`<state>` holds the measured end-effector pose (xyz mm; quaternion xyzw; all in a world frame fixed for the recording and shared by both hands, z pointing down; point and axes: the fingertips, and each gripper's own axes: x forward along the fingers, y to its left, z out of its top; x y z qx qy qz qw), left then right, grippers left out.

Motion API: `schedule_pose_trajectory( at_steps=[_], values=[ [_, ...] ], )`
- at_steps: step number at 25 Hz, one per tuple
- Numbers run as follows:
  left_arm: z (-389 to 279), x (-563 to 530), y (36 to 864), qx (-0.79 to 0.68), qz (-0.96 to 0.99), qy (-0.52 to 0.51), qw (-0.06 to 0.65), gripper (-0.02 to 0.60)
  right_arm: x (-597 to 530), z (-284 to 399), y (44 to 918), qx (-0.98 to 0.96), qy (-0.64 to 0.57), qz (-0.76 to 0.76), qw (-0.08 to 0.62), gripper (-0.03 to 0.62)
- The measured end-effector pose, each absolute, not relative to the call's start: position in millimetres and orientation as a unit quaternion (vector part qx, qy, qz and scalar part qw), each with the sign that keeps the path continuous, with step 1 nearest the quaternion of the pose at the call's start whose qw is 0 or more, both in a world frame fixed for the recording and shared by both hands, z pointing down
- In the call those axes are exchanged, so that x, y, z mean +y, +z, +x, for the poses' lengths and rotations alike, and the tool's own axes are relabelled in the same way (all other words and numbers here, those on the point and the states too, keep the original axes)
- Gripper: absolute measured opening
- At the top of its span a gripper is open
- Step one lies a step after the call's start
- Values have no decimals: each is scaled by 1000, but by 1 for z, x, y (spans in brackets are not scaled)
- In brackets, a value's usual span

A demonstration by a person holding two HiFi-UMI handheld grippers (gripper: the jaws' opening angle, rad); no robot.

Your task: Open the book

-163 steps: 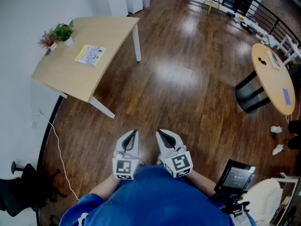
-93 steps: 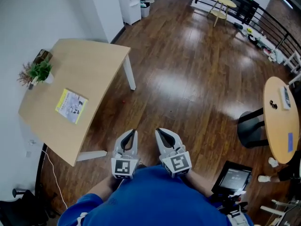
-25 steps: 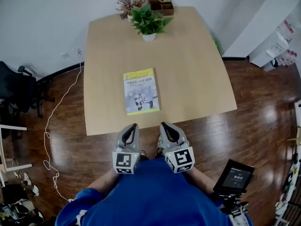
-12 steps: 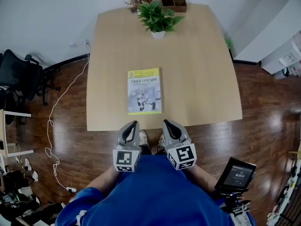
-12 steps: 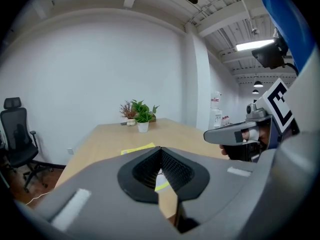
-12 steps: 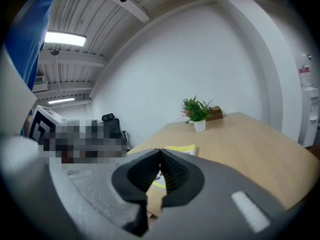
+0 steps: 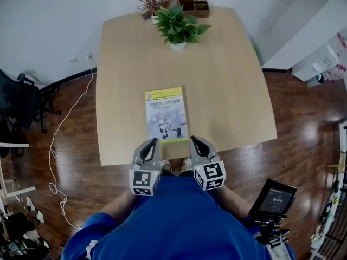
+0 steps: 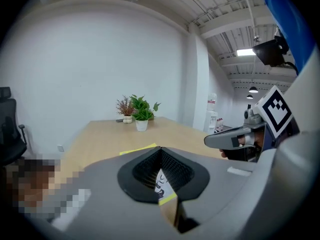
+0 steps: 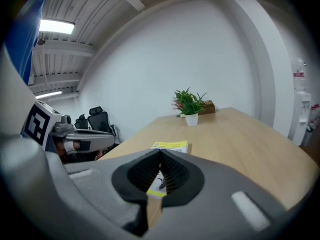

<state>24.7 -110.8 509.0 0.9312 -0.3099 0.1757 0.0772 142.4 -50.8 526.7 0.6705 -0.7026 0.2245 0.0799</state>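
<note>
At the near edge of the light wooden table [image 7: 227,80] the book [image 7: 166,114] lies flat and closed, cover up, with bare tabletop all round it. From where I stand, the task looks hardly begun: nothing has touched the cover, and no page is lifted.

The person stands at that edge with both tools held out side by side. The left gripper [image 7: 153,142] and the right gripper [image 7: 193,140] hang just short of the book's near end, apart from it and from each other. Each has its fingers pressed together with nothing between them. What is left, I would judge, is all of it: reach the book, catch the free edge of the cover, and swing it over.

As for writing, the cover has a yellow band across the top with dark print on it, and a drawn figure on white below, but the print is too small to read. The cubes on the grippers carry black-and-white square markers, with no words. A potted plant [image 7: 177,27] stands at the far end, unlabelled.
</note>
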Motion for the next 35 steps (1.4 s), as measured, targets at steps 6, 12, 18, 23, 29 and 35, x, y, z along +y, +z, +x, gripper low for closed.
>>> schedule_pose_trajectory(
  at_steps=[6, 12, 18, 23, 29, 35],
  values=[
    [24, -148, 515, -281, 941, 169, 83, 6, -82, 144, 534, -671, 237, 697, 85, 3],
    [30, -170, 526, -279, 938, 179, 104, 8, -100, 155, 538, -664, 247, 701, 89, 3],
    [45, -184, 537, -293, 929, 199, 107, 6, -116, 176, 557, -670, 273, 684, 93, 3],
    [55, -189, 547, -299, 922, 219, 114, 6, -130, 182, 579, -687, 318, 648, 85, 3],
    [60, -195, 559, -307, 913, 241, 119, 7, -146, 188, 601, -692, 337, 630, 100, 9],
    [57, -204, 569, -320, 903, 257, 124, 7, -163, 187, 626, -704, 367, 596, 117, 94]
  ],
)
